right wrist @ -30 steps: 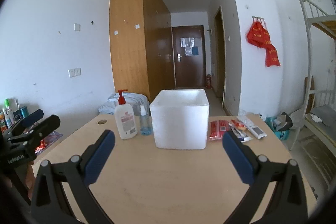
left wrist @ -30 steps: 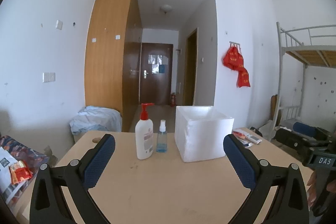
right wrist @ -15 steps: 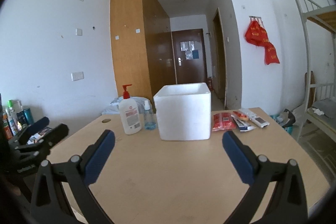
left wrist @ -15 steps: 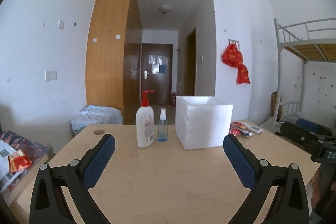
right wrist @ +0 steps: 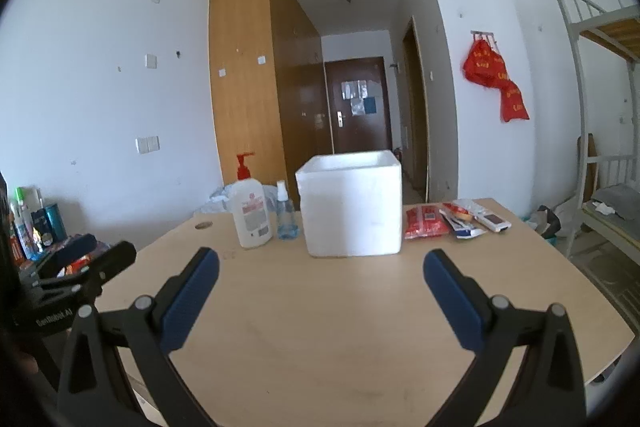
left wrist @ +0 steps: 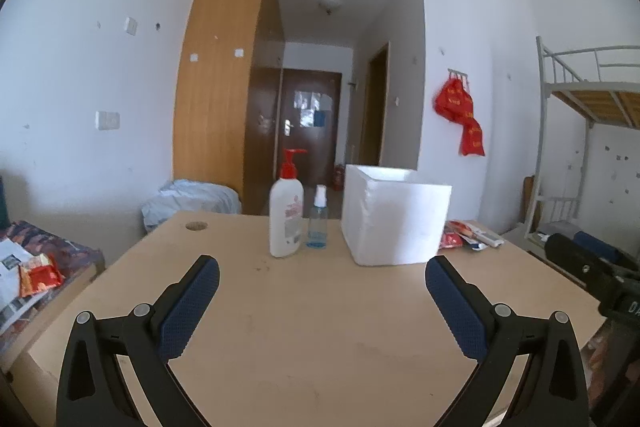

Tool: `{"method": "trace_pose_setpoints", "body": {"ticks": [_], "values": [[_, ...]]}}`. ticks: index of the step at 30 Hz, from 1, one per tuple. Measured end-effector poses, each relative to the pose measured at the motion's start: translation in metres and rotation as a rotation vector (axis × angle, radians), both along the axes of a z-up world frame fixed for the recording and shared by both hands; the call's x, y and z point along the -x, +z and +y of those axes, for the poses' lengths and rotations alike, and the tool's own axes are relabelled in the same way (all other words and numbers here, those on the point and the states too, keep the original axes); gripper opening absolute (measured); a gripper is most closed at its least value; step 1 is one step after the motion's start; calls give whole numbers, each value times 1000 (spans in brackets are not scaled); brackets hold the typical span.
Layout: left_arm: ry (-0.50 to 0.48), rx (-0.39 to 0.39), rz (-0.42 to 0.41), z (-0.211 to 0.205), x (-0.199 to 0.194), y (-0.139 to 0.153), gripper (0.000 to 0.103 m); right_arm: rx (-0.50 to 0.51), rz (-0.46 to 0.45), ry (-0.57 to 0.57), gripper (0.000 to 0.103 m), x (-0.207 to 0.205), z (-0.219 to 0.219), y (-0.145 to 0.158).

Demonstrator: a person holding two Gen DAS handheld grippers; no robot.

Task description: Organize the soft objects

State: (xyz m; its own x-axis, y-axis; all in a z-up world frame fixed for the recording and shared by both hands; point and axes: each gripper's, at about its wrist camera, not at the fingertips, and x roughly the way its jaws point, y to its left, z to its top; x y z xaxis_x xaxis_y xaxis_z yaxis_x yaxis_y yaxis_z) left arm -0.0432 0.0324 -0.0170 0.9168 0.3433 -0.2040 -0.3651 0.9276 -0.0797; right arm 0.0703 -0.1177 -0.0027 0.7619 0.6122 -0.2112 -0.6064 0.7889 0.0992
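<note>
Left gripper (left wrist: 322,277): held above the near table edge; jaws spread wide, nothing between them.
Right gripper (right wrist: 321,267): held likewise; jaws spread wide, nothing carried.
Soft packets (right wrist: 425,223): a red pouch and flat wrapped packs, laid in a row on the table just right of the foam box, outside it.
Foam box (right wrist: 349,205): white, open-topped, upright at mid-table; interior not shown.
Progress: packets are seen outside the box, so sorting is judged incomplete; whether anything is already inside cannot be told.
Other items: pump bottle (right wrist: 251,207) and small spray bottle (right wrist: 285,213), upright, left of the box.
Table (right wrist: 340,327): pale wood, bare at the near half.
Room: white walls, wooden wardrobe (left wrist: 226,79), bunk bed (left wrist: 588,107) at right.
</note>
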Motion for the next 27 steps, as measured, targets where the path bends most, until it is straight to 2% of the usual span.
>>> {"method": "trace_pose_setpoints", "body": {"ticks": [15, 27], "values": [[-1, -25, 14, -7, 1, -3, 103, 21, 4, -7, 103, 2, 0, -4], [-12, 2, 26, -3, -1, -3, 103, 35, 15, -6, 103, 4, 3, -6]]}}
